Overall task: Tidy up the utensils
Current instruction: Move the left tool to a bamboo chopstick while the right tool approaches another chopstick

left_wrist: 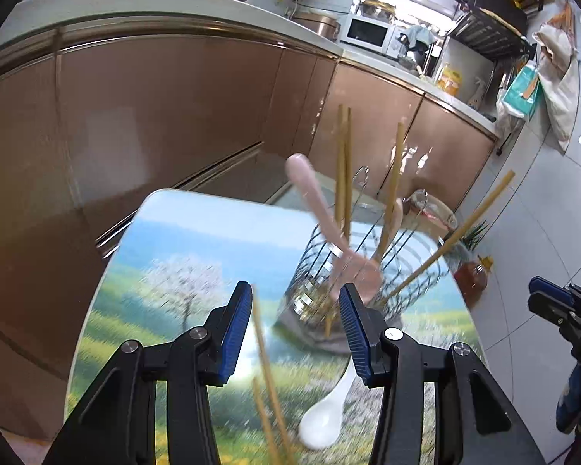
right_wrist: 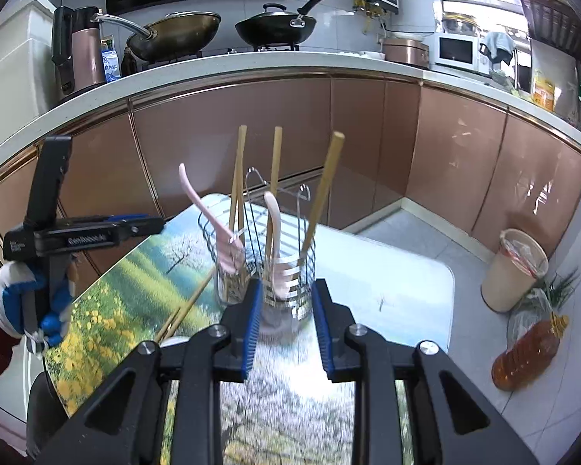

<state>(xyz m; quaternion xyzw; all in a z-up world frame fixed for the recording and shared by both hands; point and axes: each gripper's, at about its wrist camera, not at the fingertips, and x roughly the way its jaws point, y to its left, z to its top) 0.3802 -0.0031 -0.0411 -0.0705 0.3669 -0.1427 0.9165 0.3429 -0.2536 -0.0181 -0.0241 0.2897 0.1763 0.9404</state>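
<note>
In the left wrist view, the left gripper (left_wrist: pixel 294 319) is spread open and empty over the table (left_wrist: pixel 182 240). Two loose chopsticks (left_wrist: pixel 265 368) lie between its fingers, a white spoon (left_wrist: pixel 325 422) under the right finger, the wire holder (left_wrist: pixel 368 267) just ahead.

In the right wrist view, the right gripper (right_wrist: pixel 284 319) is open, empty, with the holder (right_wrist: pixel 267 267) right before its tips, holding pink spoons (right_wrist: pixel 209 213) and chopsticks.

Overall light: I read bright daylight in both views.
Source: window (right_wrist: pixel 468 11) at the back right, blown out.
Glare: streaks on the cabinet doors (left_wrist: pixel 426 143); sheen on the floor tiles (left_wrist: pixel 561 178).
Blur: motion smear on the table top (left_wrist: pixel 182 271), pink spoon (left_wrist: pixel 317 201) and wire holder (left_wrist: pixel 329 271).
Edges: strong fisheye bending, dark corners.
</note>
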